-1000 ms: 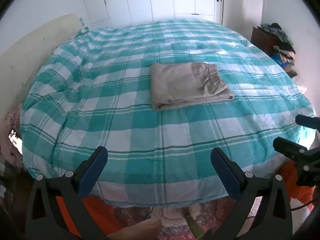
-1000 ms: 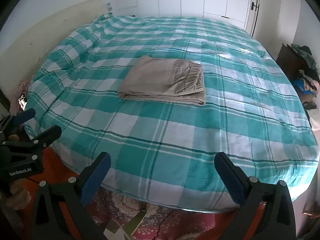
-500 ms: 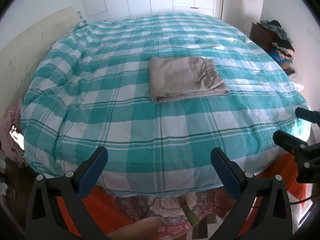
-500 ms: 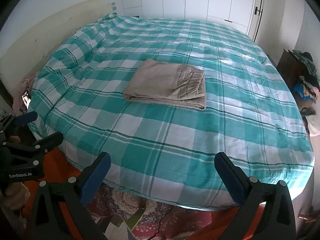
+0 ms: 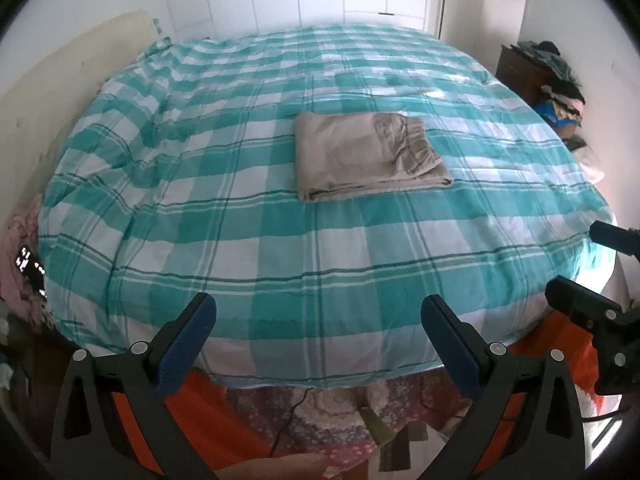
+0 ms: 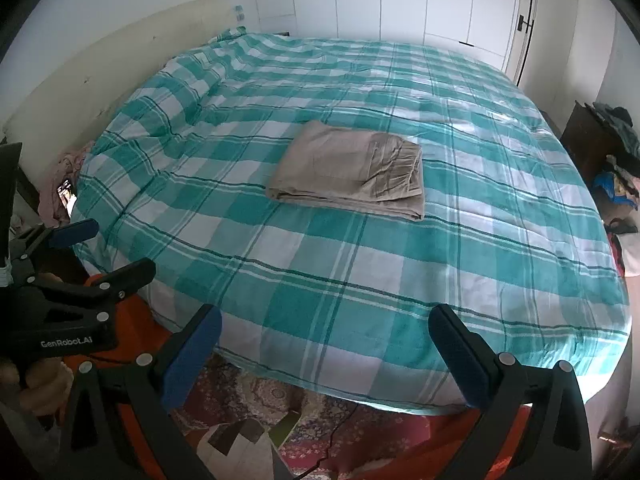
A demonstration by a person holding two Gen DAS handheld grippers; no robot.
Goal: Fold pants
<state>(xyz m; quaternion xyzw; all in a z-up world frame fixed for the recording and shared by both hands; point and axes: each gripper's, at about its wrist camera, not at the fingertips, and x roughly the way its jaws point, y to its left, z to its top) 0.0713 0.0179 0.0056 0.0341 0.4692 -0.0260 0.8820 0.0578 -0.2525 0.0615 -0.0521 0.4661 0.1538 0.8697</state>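
Note:
The beige pants (image 5: 366, 154) lie folded into a flat rectangle in the middle of the bed (image 5: 240, 216), waistband to the right. The right wrist view shows the same folded pants (image 6: 352, 170) from a little further right. My left gripper (image 5: 318, 330) hangs open off the bed's near edge, nothing between its blue pads. My right gripper (image 6: 326, 340) is open too, also off the near edge and far from the pants. Each gripper shows in the other's view: the right gripper (image 5: 588, 268) at the right border, the left gripper (image 6: 100, 248) at the left.
A teal and white checked cover (image 6: 360, 264) spreads over the whole bed. White wardrobe doors (image 6: 400, 0) stand behind it. A dark cabinet with a pile of clothes (image 6: 608, 148) is at the right. A patterned rug (image 5: 304, 416) and orange fabric lie on the floor below.
Both grippers have drawn back and up from the bed, so the folded pants look smaller and more of the room shows. The pants have not moved.

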